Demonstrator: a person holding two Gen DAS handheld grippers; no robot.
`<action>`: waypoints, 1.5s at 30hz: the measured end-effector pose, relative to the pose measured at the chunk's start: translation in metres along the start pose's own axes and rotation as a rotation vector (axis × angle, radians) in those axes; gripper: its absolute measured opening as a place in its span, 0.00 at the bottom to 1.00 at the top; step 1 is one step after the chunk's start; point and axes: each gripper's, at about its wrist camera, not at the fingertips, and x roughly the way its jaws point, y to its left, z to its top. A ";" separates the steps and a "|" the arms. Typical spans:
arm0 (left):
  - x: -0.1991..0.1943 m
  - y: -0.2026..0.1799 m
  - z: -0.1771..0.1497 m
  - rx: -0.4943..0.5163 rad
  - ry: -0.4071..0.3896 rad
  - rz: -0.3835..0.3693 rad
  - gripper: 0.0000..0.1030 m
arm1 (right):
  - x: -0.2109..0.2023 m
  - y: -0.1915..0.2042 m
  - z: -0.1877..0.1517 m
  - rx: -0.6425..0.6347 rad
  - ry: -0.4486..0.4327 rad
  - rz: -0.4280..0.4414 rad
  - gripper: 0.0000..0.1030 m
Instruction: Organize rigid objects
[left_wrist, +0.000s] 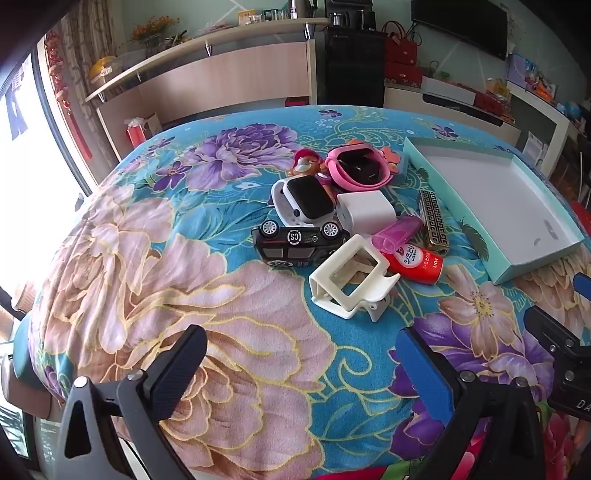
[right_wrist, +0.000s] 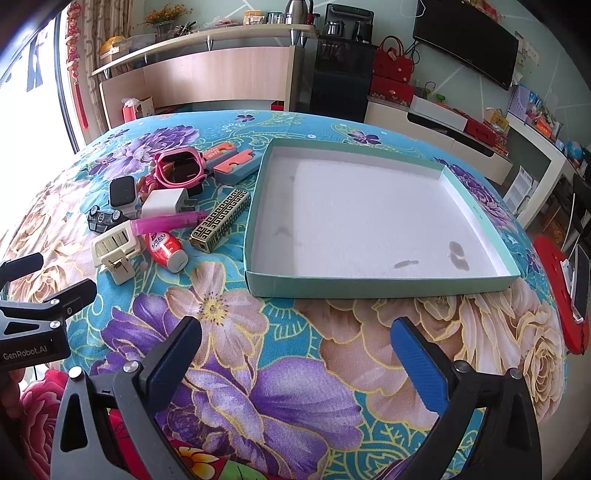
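Since the pile of small rigid objects lies just left of the empty teal tray (right_wrist: 369, 288), with both your left gripper (left_wrist: 301, 354) and right gripper (right_wrist: 295, 339) spread wide and holding nothing, start with the nearest white clip (left_wrist: 351, 280), pinching its frame squarely.

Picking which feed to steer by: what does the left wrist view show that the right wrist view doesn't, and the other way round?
Only the left wrist view shows the small bear figure clearly and the toy car's roof.

Only the right wrist view shows the whole teal tray, nothing in it, and the red stool beside the table.

Both show the pile: white clip, red bottle, patterned lighter, white charger, pink watch. Both hand-held grippers, left and right, are open and hold nothing.
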 end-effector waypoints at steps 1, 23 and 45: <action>0.000 0.000 0.000 0.000 0.001 0.000 1.00 | 0.000 0.000 0.000 0.000 0.001 0.000 0.99; 0.000 0.000 -0.001 0.003 0.000 0.000 1.00 | 0.001 -0.001 -0.001 0.002 0.003 -0.001 0.99; 0.001 0.001 -0.004 0.007 0.001 0.002 1.00 | 0.002 -0.001 -0.002 0.000 0.005 -0.002 0.99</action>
